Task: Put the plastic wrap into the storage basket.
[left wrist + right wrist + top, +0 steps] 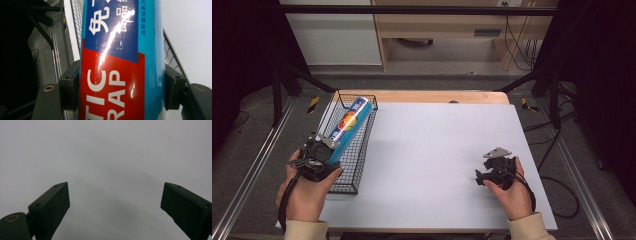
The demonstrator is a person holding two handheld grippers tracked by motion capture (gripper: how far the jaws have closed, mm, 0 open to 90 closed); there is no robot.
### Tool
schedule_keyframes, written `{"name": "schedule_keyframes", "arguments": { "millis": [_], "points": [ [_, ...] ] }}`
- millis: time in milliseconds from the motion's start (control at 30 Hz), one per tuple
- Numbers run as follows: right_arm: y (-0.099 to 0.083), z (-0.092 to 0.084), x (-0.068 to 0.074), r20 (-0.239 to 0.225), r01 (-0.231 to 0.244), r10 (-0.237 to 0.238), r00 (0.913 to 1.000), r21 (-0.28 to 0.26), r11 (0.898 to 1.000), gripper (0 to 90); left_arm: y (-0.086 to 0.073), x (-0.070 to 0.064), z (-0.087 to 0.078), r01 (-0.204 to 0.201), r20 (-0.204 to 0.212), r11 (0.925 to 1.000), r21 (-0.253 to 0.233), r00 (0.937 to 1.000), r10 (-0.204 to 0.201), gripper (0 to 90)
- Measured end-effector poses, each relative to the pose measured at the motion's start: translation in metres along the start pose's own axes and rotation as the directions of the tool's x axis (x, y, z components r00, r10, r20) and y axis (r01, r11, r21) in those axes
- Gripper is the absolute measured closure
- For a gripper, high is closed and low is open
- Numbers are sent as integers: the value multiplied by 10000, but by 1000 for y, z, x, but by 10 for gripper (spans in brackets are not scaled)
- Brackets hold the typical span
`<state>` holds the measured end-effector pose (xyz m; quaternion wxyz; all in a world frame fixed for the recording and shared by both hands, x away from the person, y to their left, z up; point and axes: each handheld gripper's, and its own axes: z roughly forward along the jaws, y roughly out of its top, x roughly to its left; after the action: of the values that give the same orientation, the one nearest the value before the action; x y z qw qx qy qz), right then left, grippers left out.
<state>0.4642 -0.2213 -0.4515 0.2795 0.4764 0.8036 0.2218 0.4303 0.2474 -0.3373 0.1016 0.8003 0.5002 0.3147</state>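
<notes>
A long blue plastic-wrap box with a red and dark blue label slants over the black wire basket at the table's left edge. My left gripper is shut on the box's near end, and the far end points away toward the basket's back. In the left gripper view the box stands between the two black pads, which press on both its sides. My right gripper rests low over the table at the right, jaws wide apart. In the right gripper view its gripper has bare grey table between its fingers.
The grey table top stretches between the two hands. A wooden strip runs along its far edge. Black frame legs and cables stand off the table at both sides.
</notes>
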Motion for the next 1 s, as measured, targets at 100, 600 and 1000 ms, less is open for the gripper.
{"name": "schedule_keyframes", "arguments": {
  "millis": [100,600,1000],
  "points": [
    [0,0,0,-25,47,-47,10000,1,10000,89,-1,0,3,-58,-85,9996,274,9999,60,317],
    [-2,1,1,-45,8,-8,10000,61,10000,92,0,-2,19,121,-129,9956,930,9999,-109,317],
    [-1,2,1,-72,40,-39,10000,88,10000,98,-3,-2,30,146,16,9911,1321,9999,-149,317]
  ]
}}
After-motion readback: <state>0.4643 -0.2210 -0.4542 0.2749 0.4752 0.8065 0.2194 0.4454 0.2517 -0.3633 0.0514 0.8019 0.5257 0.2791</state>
